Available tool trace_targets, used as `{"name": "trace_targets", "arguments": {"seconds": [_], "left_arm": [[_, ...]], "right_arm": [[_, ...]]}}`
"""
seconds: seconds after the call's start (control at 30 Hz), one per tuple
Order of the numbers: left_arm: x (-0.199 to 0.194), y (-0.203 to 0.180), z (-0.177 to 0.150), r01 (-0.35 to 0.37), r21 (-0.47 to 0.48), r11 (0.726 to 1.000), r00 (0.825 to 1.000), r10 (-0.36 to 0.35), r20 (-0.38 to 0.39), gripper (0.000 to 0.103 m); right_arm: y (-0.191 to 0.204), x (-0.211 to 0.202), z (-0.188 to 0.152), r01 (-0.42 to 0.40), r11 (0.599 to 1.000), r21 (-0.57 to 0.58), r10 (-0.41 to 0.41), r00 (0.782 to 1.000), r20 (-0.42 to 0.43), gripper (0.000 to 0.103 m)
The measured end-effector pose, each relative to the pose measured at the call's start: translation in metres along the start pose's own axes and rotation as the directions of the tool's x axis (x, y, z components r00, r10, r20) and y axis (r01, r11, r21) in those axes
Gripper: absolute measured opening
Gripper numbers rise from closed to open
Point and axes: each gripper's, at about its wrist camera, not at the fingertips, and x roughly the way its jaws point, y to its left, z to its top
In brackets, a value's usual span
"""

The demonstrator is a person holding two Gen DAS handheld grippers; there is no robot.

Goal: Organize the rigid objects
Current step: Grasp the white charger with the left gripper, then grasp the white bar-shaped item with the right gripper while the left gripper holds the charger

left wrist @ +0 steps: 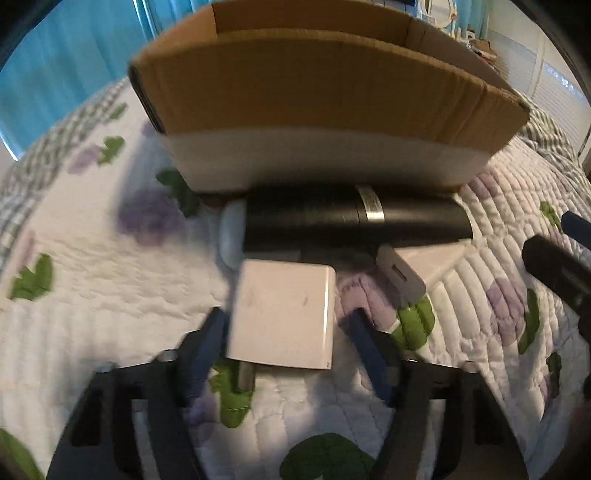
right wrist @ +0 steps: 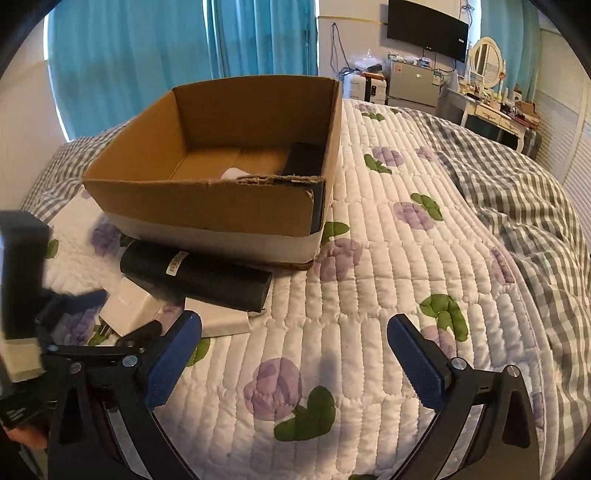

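Note:
A white square charger (left wrist: 282, 314) lies on the floral quilt between the fingers of my left gripper (left wrist: 286, 328), which is open around it, the right finger apart from it. Beyond it lie a black cylinder (left wrist: 354, 218), a second white adapter (left wrist: 402, 277) and a pale rounded object (left wrist: 231, 236), all in front of an open cardboard box (left wrist: 314, 92). In the right wrist view the box (right wrist: 221, 206) holds a white object (right wrist: 232, 172) and a black item (right wrist: 304, 158). My right gripper (right wrist: 291, 358) is open and empty over the quilt, right of the charger (right wrist: 127, 308) and cylinder (right wrist: 199, 277).
The bed has a white quilt with purple flowers (right wrist: 369, 258) and a grey checked blanket (right wrist: 517, 192) bunched on the right. Blue curtains (right wrist: 147, 55), a dresser with mirror (right wrist: 487, 96) and a wall TV (right wrist: 428, 29) stand behind the bed.

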Motion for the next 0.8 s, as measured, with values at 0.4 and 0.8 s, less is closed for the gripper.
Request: {"name": "trace_targets", "arguments": {"seconds": [0.4,0.8], "left_arm": [[-0.05,0.028,-0.015,-0.018,-0.123,0.992,0.991,0.035,0.133,0.051],[-0.051,0.034,-0.013,0.003,-0.152,0.988,0.992,0.016,0.124,0.051]], "right_arm": [[0.023,0.016,-0.009,-0.047,0.997,-0.062,0.043,0.997,-0.058,0.101],[0.059,0.074,-0.002,-0.043,0.997,-0.067,0.033,0.988,-0.151,0.077]]}}
